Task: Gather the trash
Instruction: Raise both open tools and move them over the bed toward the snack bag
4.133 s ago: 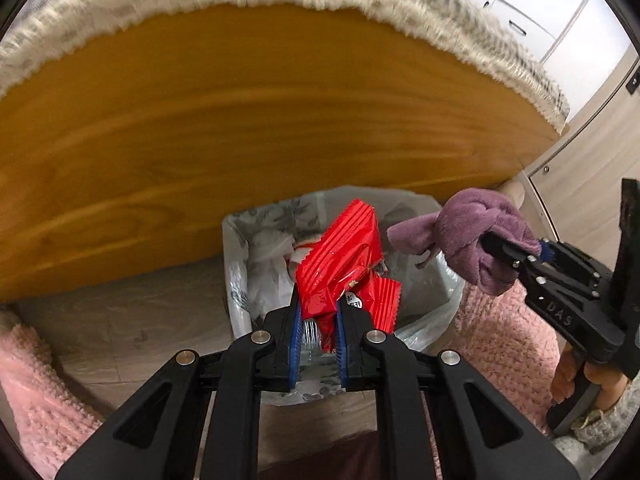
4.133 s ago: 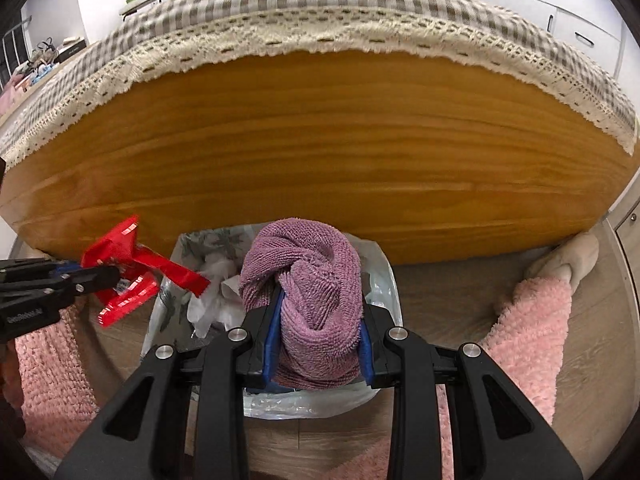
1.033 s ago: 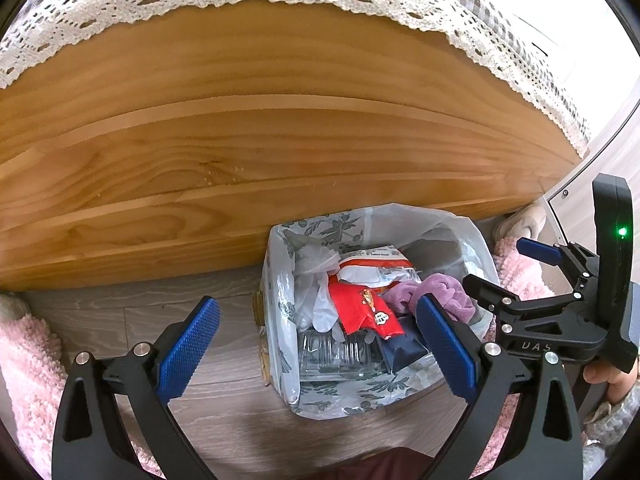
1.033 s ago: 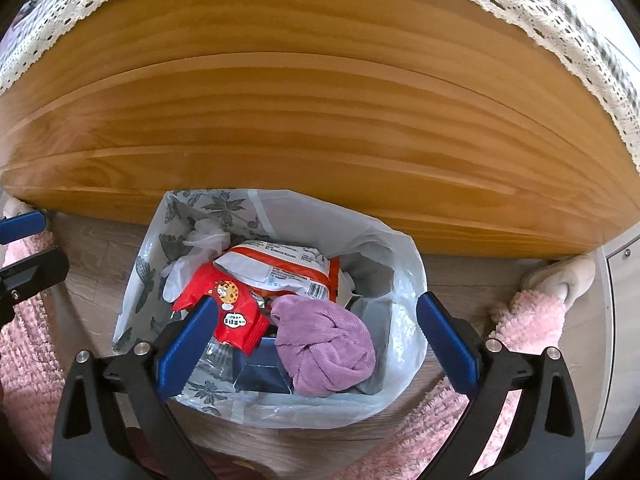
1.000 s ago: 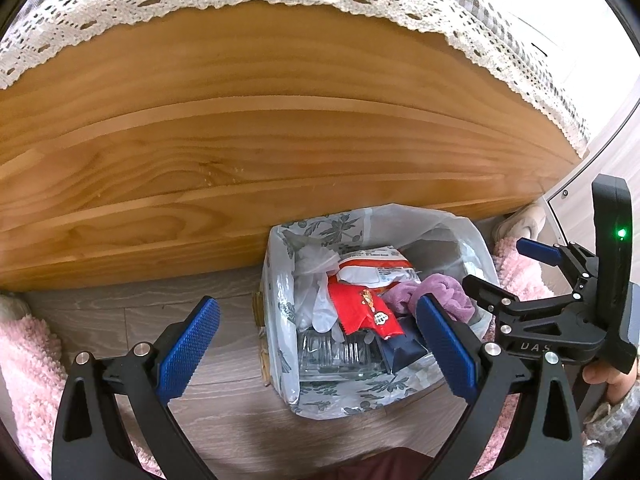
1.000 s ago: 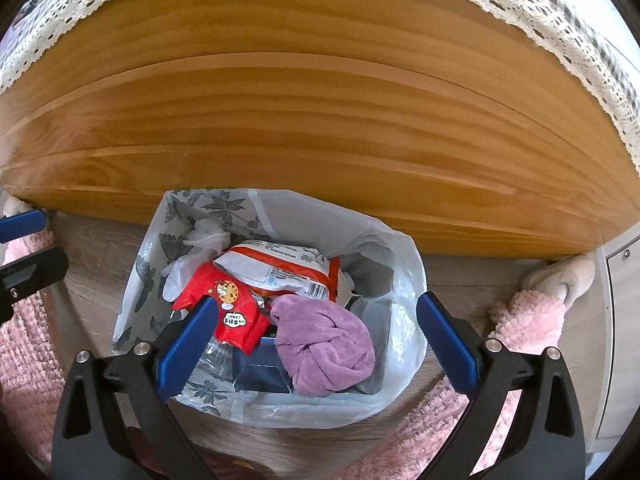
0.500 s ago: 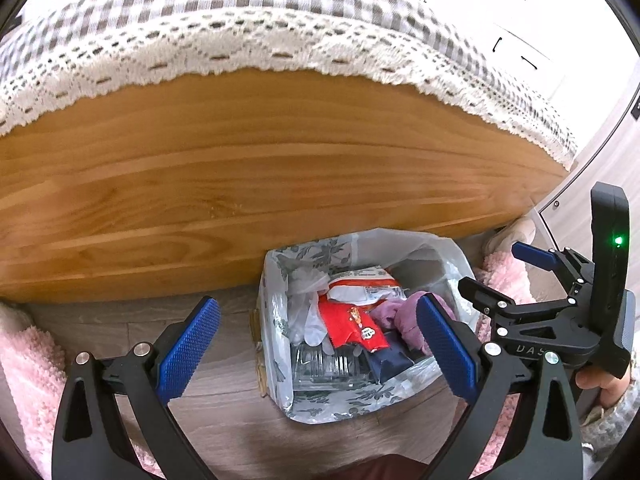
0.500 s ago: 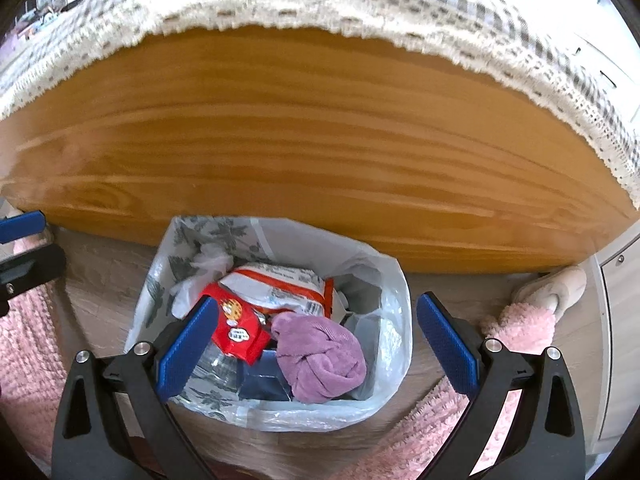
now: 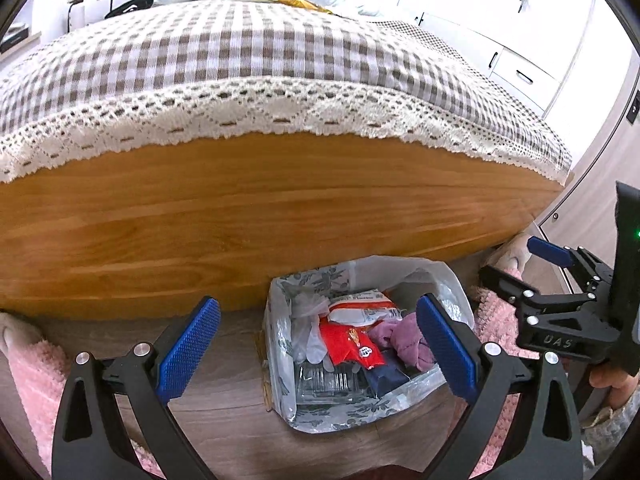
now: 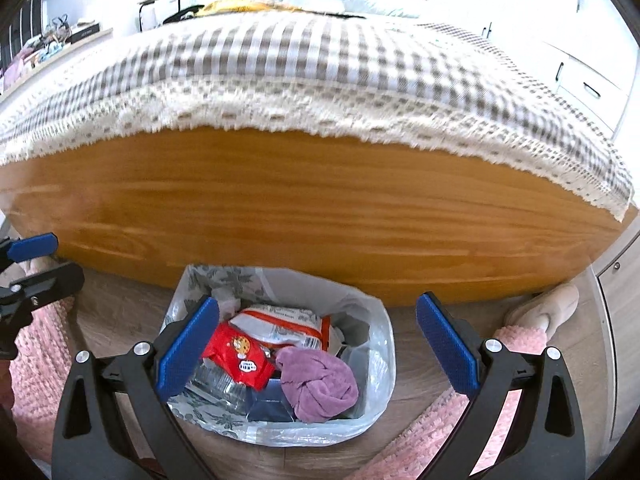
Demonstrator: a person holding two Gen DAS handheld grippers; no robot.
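Note:
A bin lined with a flower-print plastic bag (image 9: 280,360) (image 10: 380,360) stands on the wooden floor against the bed's wooden side. In it lie a red snack wrapper (image 9: 348,344) (image 10: 236,352), a purple cloth (image 9: 408,340) (image 10: 320,384), a white-and-orange packet (image 9: 360,308) (image 10: 284,324) and clear plastic. My left gripper (image 9: 318,350) is open and empty above the bin. My right gripper (image 10: 318,350) is open and empty above the bin; it also shows at the right of the left wrist view (image 9: 524,268).
The bed's wooden side panel (image 9: 240,208) rises behind the bin, with a checked, lace-edged cover (image 9: 240,72) on top. Pink rugs (image 10: 460,420) (image 9: 32,376) lie on both sides. A slipper (image 10: 544,308) lies at the right. White cupboards (image 9: 520,60) stand behind.
Both grippers have let go of the red wrapper and the purple cloth, which now lie in the bin. In the last second both open grippers have drawn back and up.

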